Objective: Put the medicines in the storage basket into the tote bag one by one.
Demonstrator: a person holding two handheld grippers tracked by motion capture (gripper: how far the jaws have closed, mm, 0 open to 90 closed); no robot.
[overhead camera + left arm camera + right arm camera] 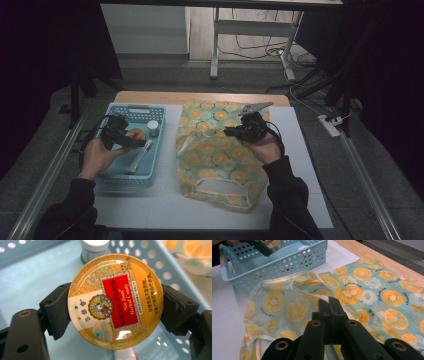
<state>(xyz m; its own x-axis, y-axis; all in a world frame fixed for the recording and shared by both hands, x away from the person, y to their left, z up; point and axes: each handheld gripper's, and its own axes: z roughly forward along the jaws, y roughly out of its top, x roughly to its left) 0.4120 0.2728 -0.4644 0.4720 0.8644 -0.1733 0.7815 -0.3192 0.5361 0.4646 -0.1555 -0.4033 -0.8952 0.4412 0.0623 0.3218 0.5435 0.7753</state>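
a round candy tin (115, 301) is seen closest of all, clamped across its rim between the pads of the left hand-held gripper (115, 307), whose jaws are kept wide apart by the tin's width. it is held just above the floor of the pale blue basket (150, 170), which stands on the left part of the desk (165, 205). the tin is judged to be light, stiff and glossy; its printed lid looks slippery, so the edge-to-edge hold across the middle is thought the safest, and a tilt might let it slide out of the pads. a small white-capped bottle (93, 248) stands just behind it, cut off by the top of the left gripper view, and a white tube-like item (140, 156) is made out beside it in the high view, too small to be named. the right hand-held gripper (329, 303) is seen fully closed on the edge of the orange-patterned bag (367, 292), which lies flat on the desk just beside the basket. the bag is judged soft and limp, best taken at its rim or handle. whether one layer of fabric or both are pinched cannot be told, and the bag's inside is hidden.
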